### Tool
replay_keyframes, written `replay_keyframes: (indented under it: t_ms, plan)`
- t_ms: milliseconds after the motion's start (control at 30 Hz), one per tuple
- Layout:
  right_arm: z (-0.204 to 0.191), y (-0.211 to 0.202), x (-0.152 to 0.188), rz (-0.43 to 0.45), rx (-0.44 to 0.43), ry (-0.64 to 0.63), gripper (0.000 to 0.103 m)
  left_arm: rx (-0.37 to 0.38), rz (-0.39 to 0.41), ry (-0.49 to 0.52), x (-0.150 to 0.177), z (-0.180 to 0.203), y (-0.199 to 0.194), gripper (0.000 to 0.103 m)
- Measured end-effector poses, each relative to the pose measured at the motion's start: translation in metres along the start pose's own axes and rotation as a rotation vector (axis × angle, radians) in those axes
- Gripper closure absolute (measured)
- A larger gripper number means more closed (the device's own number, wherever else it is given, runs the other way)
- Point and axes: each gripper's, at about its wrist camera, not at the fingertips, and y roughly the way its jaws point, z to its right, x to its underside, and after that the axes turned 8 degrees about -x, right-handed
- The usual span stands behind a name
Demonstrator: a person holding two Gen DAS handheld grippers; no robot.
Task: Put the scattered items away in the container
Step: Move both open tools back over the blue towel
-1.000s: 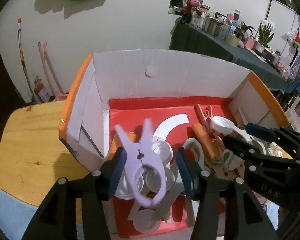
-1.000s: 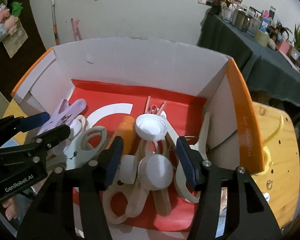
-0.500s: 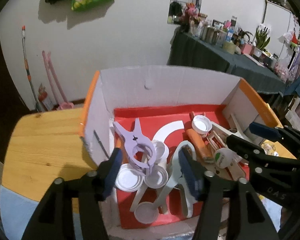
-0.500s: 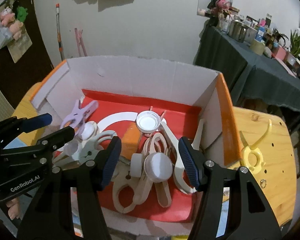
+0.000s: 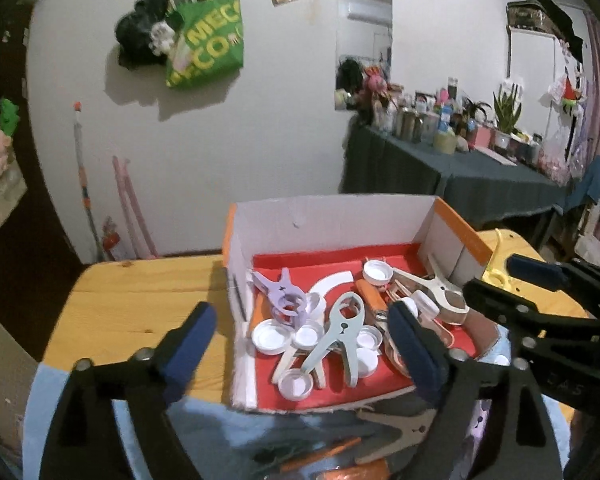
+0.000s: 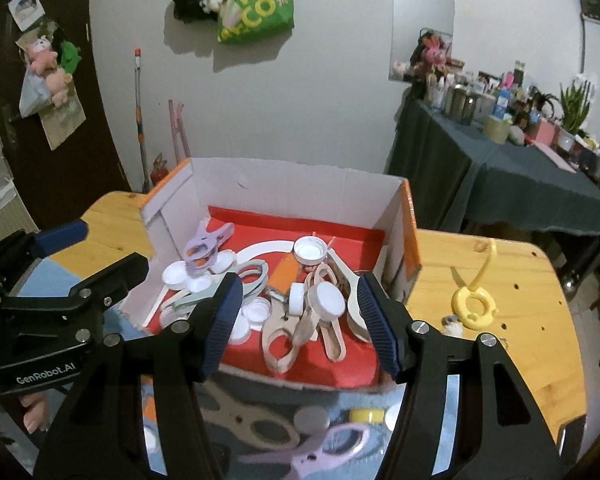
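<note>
An open cardboard box [image 5: 332, 216] [image 6: 300, 184] with a red floor stands on the wooden table. It holds a purple clip [image 5: 278, 292] [image 6: 206, 246], a grey-green clip [image 5: 340, 332], beige clips [image 6: 328, 320], an orange item [image 5: 370, 294] and several white caps [image 5: 270, 336]. My left gripper [image 5: 304, 352] is open and empty above the box's near edge. My right gripper [image 6: 300, 320] is open and empty over the box's near right side. More clips lie on the blue mat in front: a beige clip [image 6: 240, 420], a purple clip [image 6: 324, 452], caps [image 6: 310, 418].
A yellow clip [image 6: 472, 304] lies on the table [image 6: 500, 280] to the right of the box. A blue mat [image 5: 80, 400] covers the near table edge. A dark-clothed side table [image 6: 500, 168] with bottles and plants stands at the back right.
Both grippers have pulled back and up from the box. The purple clip that was between my left fingers now lies in the box. The left gripper has opened wider.
</note>
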Motion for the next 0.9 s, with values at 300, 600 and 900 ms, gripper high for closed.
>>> replay_keyframes:
  t_ms: [300,600,900]
  plan:
    - [-0.013,-0.042,0.037,0.059,0.007,-0.006,0.037,-0.018,0.055,-0.032,0.034,-0.007,-0.046,0.0]
    - [-0.009,-0.057,0.093,0.059,0.009,0.053,0.033,-0.01,-0.016,-0.06,0.087,-0.005,-0.058,0.0]
    - [-0.006,-0.06,0.138,0.061,0.015,0.099,0.033,-0.046,-0.01,-0.033,0.129,0.006,-0.072,0.0]
